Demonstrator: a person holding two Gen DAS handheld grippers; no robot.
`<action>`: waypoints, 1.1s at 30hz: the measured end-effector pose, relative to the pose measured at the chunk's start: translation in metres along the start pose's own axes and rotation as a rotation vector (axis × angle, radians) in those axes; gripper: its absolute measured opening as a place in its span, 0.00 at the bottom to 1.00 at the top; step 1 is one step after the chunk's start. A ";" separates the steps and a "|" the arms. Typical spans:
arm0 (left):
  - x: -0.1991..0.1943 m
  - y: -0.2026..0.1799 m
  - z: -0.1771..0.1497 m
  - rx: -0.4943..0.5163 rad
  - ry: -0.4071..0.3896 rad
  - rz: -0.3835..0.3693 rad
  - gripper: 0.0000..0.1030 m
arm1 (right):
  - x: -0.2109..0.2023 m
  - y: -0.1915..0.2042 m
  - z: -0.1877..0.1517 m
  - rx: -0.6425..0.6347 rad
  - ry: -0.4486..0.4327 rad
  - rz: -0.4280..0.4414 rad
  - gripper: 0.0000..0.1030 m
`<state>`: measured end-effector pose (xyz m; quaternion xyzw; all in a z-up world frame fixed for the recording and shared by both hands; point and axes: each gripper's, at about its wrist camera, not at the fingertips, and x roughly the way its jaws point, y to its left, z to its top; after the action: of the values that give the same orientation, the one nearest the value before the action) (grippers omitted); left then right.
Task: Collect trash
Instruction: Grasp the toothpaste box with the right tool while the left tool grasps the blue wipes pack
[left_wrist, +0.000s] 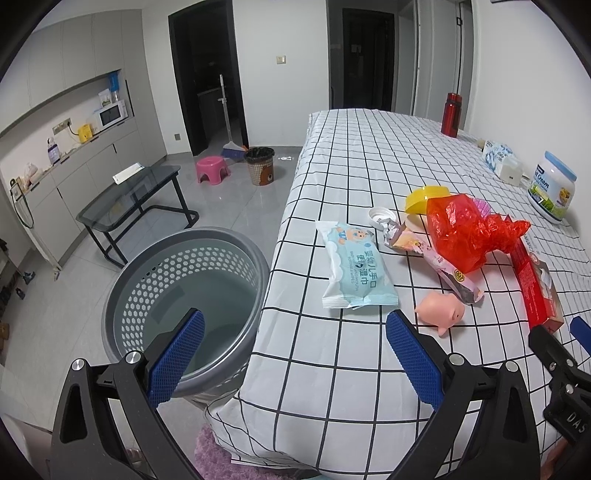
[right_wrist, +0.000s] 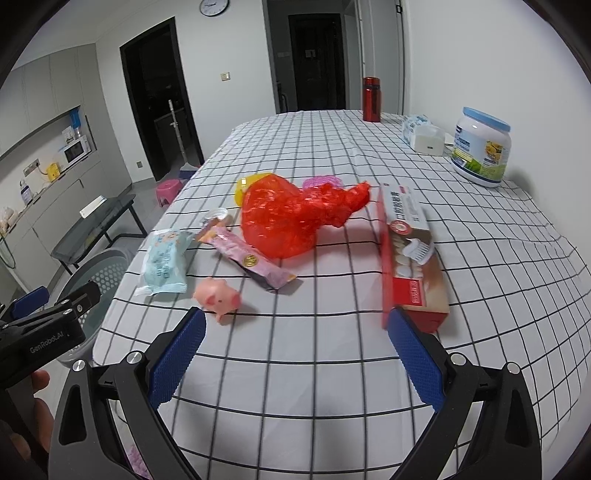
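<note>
Hovering over trash on the checked-cloth bench (right_wrist: 332, 369), both jaws wide open and empty.

Crumpled red plastic bag (right_wrist: 295, 218) lies mid-bench between the pink snack wrapper (right_wrist: 247, 258) and the red toothpaste box (right_wrist: 410, 254); probably light, soft, slippery, so pinch a bunched fold. Grey perforated plastic basket (left_wrist: 184, 295) stands beside the bench under the left gripper (left_wrist: 291, 354); right gripper (right_wrist: 295, 354) faces the pile.

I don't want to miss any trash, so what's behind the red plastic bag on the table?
Behind the red plastic bag a yellow lid and something pink poke out. The bag covers most of both, so anything else tucked there can't be seen.
</note>
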<state>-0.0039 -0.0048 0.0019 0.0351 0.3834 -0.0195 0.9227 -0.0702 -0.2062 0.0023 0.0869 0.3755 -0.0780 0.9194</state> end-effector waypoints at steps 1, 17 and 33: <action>0.001 -0.001 0.000 0.000 0.002 -0.002 0.94 | 0.001 -0.005 0.000 0.008 0.001 -0.007 0.92; 0.039 -0.024 0.014 0.005 0.070 -0.020 0.94 | 0.034 -0.100 0.025 0.141 0.067 -0.115 0.92; 0.060 -0.017 0.026 -0.037 0.091 0.023 0.94 | 0.119 -0.108 0.051 0.096 0.242 -0.171 0.84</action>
<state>0.0561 -0.0242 -0.0232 0.0233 0.4248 0.0000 0.9050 0.0261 -0.3314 -0.0566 0.1071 0.4852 -0.1630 0.8524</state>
